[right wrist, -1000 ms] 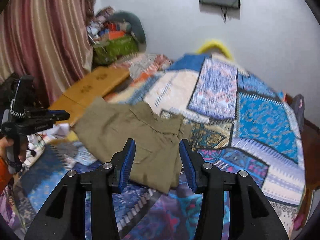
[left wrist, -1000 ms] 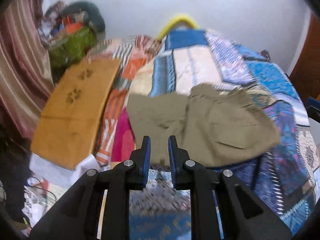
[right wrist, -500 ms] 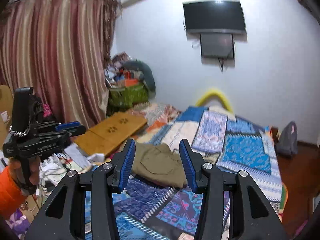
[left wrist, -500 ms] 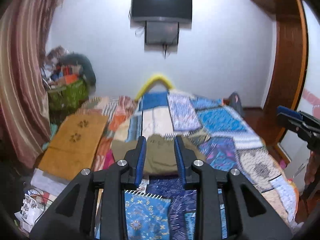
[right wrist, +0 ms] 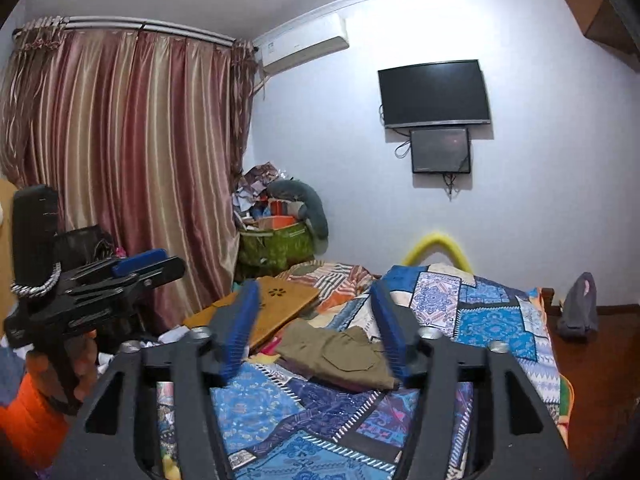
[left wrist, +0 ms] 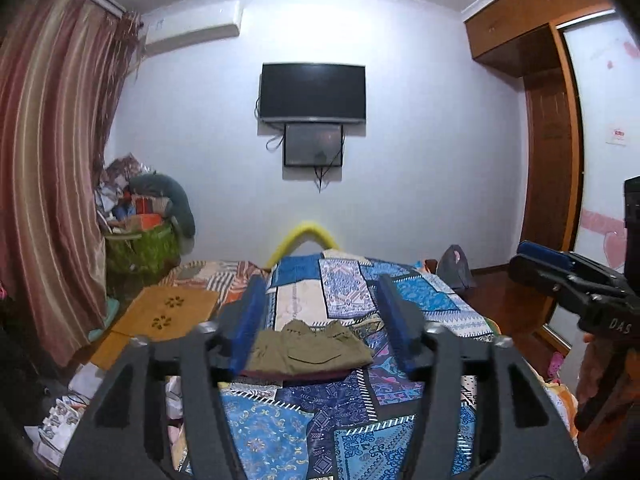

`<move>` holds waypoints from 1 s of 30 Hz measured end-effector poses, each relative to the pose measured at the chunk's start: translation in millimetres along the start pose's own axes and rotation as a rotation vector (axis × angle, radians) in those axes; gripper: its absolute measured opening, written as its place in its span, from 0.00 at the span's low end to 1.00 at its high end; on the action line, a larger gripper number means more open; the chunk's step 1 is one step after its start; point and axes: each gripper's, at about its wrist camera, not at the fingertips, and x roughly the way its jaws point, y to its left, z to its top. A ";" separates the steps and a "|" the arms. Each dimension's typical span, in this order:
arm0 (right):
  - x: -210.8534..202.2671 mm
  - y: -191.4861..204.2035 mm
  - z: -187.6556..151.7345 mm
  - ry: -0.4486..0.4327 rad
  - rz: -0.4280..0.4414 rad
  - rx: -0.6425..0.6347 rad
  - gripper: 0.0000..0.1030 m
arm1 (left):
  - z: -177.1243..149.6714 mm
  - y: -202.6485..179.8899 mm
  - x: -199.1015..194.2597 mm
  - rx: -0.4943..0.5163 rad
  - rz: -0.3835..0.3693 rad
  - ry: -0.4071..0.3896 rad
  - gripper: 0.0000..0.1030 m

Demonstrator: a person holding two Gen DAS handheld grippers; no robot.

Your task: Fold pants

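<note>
**A:** Wide look at the room first: the bed (left wrist: 400, 304) fills the middle of both views under a blue patchwork spread, with a dark television (left wrist: 313, 92) on the white wall behind it and a striped curtain (right wrist: 132, 168) along the left.

**B:** And a wooden wardrobe (left wrist: 552, 128) on the right in the left wrist view. On the left edge of the bed lies a flat orange-brown board (left wrist: 168, 312), and behind that a green bag (right wrist: 276, 246) heaped with clutter.

**A:** Now the pants (left wrist: 312, 346). Olive, folded into a compact bundle, flat on the spread in the near half of the bed, towards the board side. Nothing is touching them.

**B:** Agreed, both tools are well clear of the cloth. The left gripper (left wrist: 322, 320) points along the bed, its blue pads blurred, jaws opening, nothing but air between them.

**A:** Same with the right gripper (right wrist: 318, 322): jaws opening, nothing held. From the right wrist view the pants (right wrist: 340, 354) only appear framed between its fingers; they lie well beyond them.

**B:** At the lower left of that view, a hand (right wrist: 82, 364) in an orange sleeve (right wrist: 34, 420) grips the left tool's handle.
</note>
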 end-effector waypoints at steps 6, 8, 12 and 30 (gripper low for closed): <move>-8.6 6.2 -6.1 0.000 -0.049 0.008 0.80 | -9.1 -6.7 -15.8 0.012 0.009 -0.008 0.83; -12.6 7.2 -6.9 -0.002 -0.060 0.010 0.83 | -13.2 -5.3 -17.7 -0.002 0.006 -0.005 0.89; -18.2 9.7 -10.5 -0.001 -0.089 0.001 0.98 | -18.4 -4.0 -19.2 -0.014 0.023 -0.006 0.98; -22.1 14.7 -18.7 0.015 -0.114 -0.011 1.00 | -27.8 -5.4 -16.9 -0.022 0.039 0.011 1.00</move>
